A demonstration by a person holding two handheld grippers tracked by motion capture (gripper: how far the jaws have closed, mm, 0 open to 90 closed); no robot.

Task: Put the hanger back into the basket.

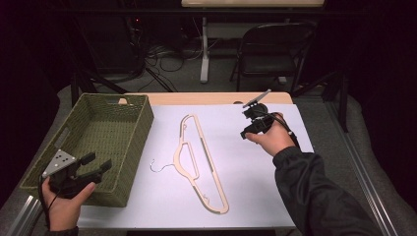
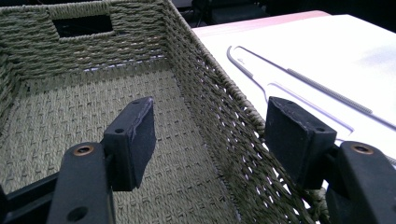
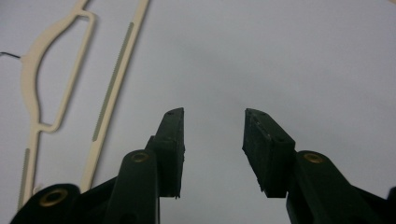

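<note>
Cream hanger (image 1: 199, 164) flat at table (image 1: 275, 206) centre. Green woven basket (image 1: 129, 169) at left edge. Left gripper (image 1: 96, 164) parted astride basket's right wall, gripping nothing. Right gripper (image 1: 244, 133) parted, empty, near far right corner.

Readable text: none.
Cream plastic clothes hanger (image 1: 199, 162): no lettering legible.
Green woven basket (image 1: 130, 147): no label.
White table cover (image 1: 255, 187): unmarked.

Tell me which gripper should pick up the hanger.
Right, probably. The right gripper hangs open over the white tabletop beside the hanger; the left gripper straddles the basket wall.
</note>
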